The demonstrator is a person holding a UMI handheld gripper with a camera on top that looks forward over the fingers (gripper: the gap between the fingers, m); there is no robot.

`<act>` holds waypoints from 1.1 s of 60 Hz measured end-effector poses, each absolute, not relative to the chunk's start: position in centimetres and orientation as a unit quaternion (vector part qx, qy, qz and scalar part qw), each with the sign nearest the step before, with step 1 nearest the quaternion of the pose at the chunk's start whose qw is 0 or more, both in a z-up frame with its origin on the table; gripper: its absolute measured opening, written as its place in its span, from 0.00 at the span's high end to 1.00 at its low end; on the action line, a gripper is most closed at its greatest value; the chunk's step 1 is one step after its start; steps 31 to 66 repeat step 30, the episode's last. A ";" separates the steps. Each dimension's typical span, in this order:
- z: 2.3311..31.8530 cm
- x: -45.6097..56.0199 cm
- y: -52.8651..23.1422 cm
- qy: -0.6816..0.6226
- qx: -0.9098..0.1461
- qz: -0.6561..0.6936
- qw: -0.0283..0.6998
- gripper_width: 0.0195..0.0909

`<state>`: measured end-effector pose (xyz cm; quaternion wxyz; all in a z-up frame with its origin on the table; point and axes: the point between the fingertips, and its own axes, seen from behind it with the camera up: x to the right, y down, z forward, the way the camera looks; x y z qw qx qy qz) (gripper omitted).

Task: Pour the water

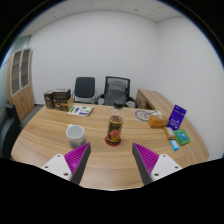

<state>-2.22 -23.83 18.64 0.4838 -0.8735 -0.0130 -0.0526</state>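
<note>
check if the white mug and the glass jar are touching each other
Apart. The gripper view shows bare wooden table between the white mug and the glass jar, both beyond the open gripper.

A white ceramic mug (75, 133) and an amber glass jar (115, 127) stand on the light brown wooden counter (50, 135); the pads (77, 157) are magenta.

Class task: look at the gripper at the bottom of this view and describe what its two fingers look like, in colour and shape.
The gripper has two fingers that narrow to points. Each finger has a white outer body and a magenta pad on its inner face. The pads show a fine ridged texture. No cables, markings or sleeve can be seen.
</note>
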 end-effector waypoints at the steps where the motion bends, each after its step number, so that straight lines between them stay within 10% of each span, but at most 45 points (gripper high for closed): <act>1: 18.9 -2.5 -24.6 -0.012 -0.874 -0.055 0.483 0.07; 66: 22.7 -7.3 -34.5 0.025 -0.871 -0.074 0.485 0.08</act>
